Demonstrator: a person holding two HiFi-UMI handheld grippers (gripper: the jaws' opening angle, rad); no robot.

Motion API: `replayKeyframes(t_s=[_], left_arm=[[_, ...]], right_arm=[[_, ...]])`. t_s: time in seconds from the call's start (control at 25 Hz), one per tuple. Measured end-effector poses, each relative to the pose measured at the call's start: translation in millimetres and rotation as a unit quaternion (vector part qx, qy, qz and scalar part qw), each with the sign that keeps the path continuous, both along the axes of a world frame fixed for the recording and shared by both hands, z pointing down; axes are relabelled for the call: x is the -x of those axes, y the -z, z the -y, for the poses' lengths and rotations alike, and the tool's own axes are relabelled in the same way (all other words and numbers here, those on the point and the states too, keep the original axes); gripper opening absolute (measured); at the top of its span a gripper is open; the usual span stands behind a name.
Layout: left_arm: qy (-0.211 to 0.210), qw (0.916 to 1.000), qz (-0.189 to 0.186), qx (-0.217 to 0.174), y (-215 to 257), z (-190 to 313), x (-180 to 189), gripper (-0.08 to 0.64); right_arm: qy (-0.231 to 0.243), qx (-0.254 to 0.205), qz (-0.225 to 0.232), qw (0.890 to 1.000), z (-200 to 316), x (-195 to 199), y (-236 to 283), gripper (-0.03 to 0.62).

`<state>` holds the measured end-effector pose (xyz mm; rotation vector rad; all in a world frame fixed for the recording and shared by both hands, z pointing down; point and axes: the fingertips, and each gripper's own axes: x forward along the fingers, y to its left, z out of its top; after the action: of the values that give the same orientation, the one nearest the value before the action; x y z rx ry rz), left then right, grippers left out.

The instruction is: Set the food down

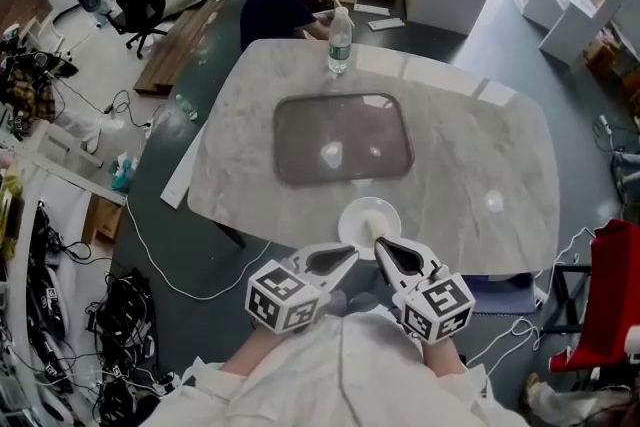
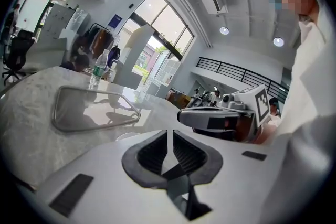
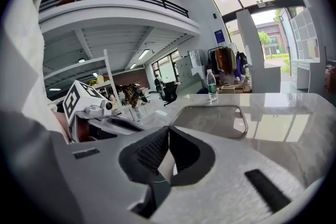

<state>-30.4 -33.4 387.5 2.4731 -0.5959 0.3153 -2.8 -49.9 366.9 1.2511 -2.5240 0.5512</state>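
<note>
Closest to us, the left tool and the right tool each have their jaws pressed together on nothing, with black-and-white marker cubes behind them. Just past the right tool's tip, the pale food lies on a white plate at the desk's near edge. Farther out sit a grey tray and a water bottle, its label too small to read.

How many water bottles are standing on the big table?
1. The water bottle stands upright at the far edge of the marble table, just beyond the grey tray. None seems hidden on the table.
</note>
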Motion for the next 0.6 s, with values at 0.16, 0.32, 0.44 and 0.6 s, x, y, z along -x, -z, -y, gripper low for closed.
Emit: replayKeyframes(t_s=[0.16, 0.32, 0.44, 0.6], left_arm=[[-0.006, 0.9999, 0.001, 0.013, -8.5, -1.6, -0.9, 0.041], [-0.008, 0.9998, 0.004, 0.015, -8.6, -2.7, -1.0, 0.041], [-0.003, 0.9999, 0.005, 0.013, -8.2, -0.8, -1.2, 0.041], [0.002, 0.9999, 0.007, 0.012, -5.3, 3.3, -5.0, 0.041]], right_arm=[[-0.004, 0.01, -0.002, 1.0, -0.8, -1.3, -8.7, 0.003], [-0.005, 0.012, 0.002, 1.0, 0.5, -2.2, -7.7, 0.003], [0.002, 0.011, 0.002, 1.0, 1.9, -1.0, -8.2, 0.003], [0.012, 0.01, 0.002, 1.0, 4.4, -2.2, -4.7, 0.003]])
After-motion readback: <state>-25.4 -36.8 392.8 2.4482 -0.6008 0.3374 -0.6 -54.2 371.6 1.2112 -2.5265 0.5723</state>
